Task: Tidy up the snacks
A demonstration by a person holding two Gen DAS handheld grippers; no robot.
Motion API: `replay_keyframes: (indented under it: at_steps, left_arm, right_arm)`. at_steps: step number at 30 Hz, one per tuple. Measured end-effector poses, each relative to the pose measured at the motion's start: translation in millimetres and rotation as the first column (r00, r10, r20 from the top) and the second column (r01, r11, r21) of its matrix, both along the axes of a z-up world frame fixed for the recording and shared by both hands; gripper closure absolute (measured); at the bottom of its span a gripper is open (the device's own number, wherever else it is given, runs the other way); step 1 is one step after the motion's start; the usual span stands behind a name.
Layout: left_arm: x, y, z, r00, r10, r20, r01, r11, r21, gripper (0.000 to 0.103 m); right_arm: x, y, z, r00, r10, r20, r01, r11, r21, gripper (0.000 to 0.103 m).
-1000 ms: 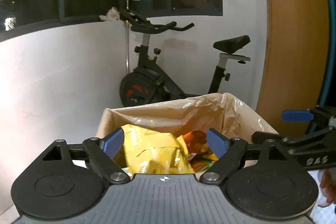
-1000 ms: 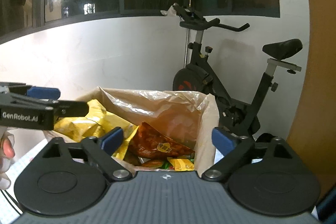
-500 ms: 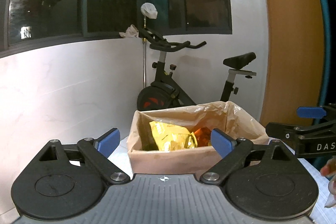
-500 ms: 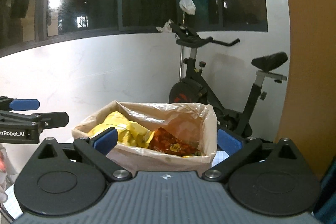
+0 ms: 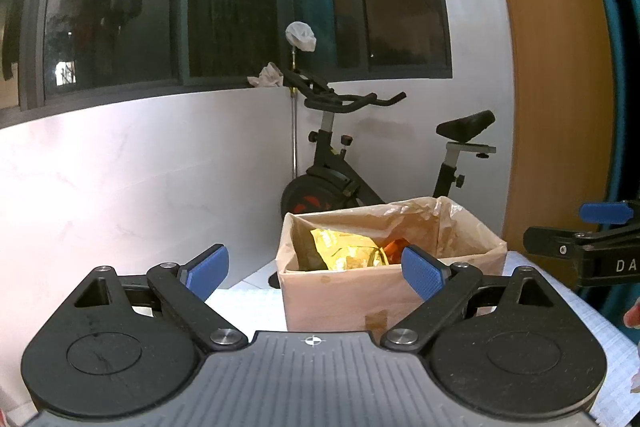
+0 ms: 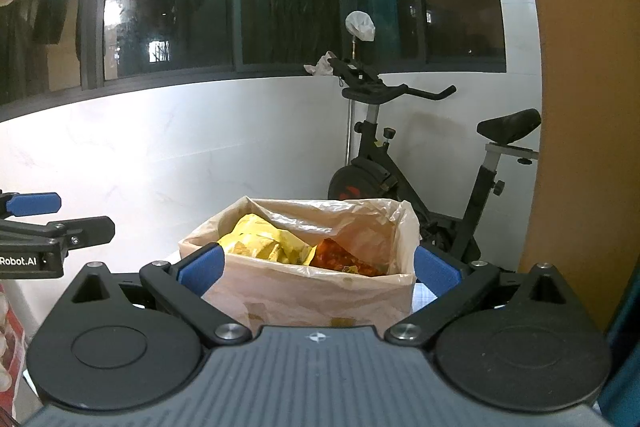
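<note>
A rectangular brown cardboard box lined with crinkled, translucent beige plastic film stands on the white surface, at its far edge beside the glossy white wall. Inside lie a crumpled shiny yellow foil snack bag toward the left wall of the box and a glossy orange-red snack packet touching it on the right. Patches of tan tape mark the box's near face. The left gripper, matte black with ribbed blue rubber pads, has its jaws spread wide and holds nothing; the box sits beyond it, apart from the pads. The right gripper is likewise wide open and empty, its blue pads framing the box's near corners without touching. Behind the box a black metal exercise bike with a padded saddle stands against the wall.
</note>
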State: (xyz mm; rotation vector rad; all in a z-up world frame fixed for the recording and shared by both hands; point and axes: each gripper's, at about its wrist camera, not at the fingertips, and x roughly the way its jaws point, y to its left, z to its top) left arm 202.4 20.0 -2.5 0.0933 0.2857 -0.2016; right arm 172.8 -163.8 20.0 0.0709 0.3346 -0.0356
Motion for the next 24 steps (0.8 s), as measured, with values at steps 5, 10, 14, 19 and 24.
replay_keyframes:
  at_steps: [5,10,14,19,24]
  left_arm:
    - [-1.2,0.4,0.0,1.0,0.0,0.002,0.0,1.0,-0.015,0.008]
    - [-1.6,2.7,0.1,1.0,0.006,0.0,-0.006,1.0,-0.029,0.008]
    - [-2.0,5.5,-0.7,1.0,0.009,-0.004,-0.009,0.999,-0.038,0.008]
    - [-1.0,6.3,-1.0,1.0,0.012,-0.011,-0.012,0.999,-0.041,0.008]
    - [-2.1,5.6,-2.1,1.0,0.014,-0.017,-0.015,0.999,-0.042,0.008]
  right_arm:
    - [-6.8,-2.4,2.4,1.0,-0.015,0.004,0.015,1.0,0.003,0.0]
    - [-7.5,-3.4,3.0,1.0,-0.018,-0.002,0.018,1.0,0.004,0.0]
    - [-7.8,-3.0,1.9,1.0,-0.021,-0.008,0.021,1.0,0.004,0.0]
    - [-7.6,-2.6,0.3,1.0,-0.025,-0.015,0.025,1.0,0.008,0.0]
    - [-8.7,-3.6,-0.6,0.999,-0.026,-0.019,0.026,1.0,0.013,0.0]
